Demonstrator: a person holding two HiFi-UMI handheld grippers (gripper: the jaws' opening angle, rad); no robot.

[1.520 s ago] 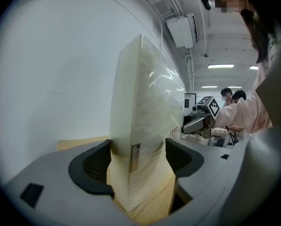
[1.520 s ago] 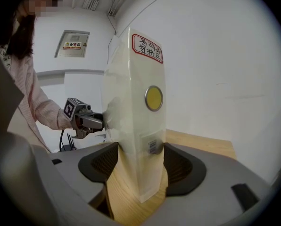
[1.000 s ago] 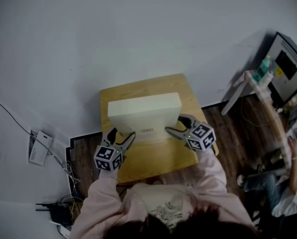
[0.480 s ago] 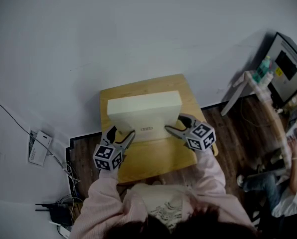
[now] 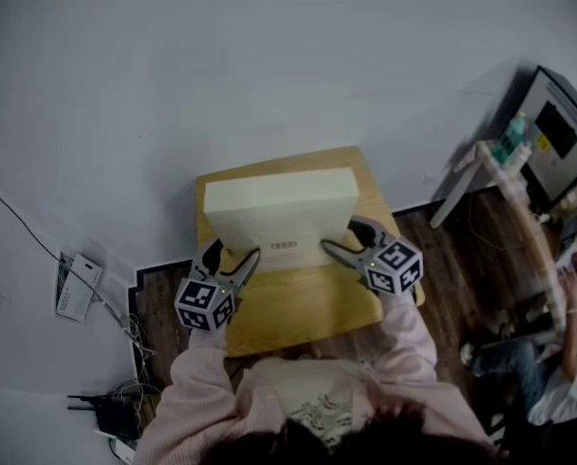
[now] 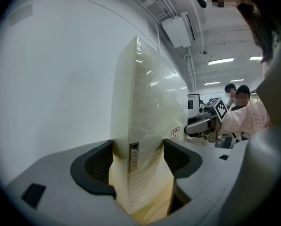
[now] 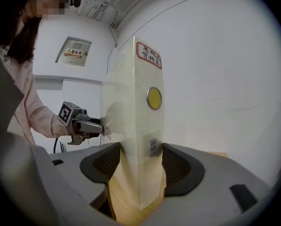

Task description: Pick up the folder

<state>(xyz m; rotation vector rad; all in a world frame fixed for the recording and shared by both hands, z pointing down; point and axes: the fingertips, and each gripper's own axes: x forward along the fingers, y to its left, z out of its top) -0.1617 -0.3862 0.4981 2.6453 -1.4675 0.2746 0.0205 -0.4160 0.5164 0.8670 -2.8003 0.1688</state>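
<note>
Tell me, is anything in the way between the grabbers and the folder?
No, nothing visible. The left gripper and the right gripper each pinch one end of the folder, with nothing in between.

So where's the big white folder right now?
In the head view's middle, the folder is clamped between the left gripper and right gripper, over the wooden table by the white wall.
</note>
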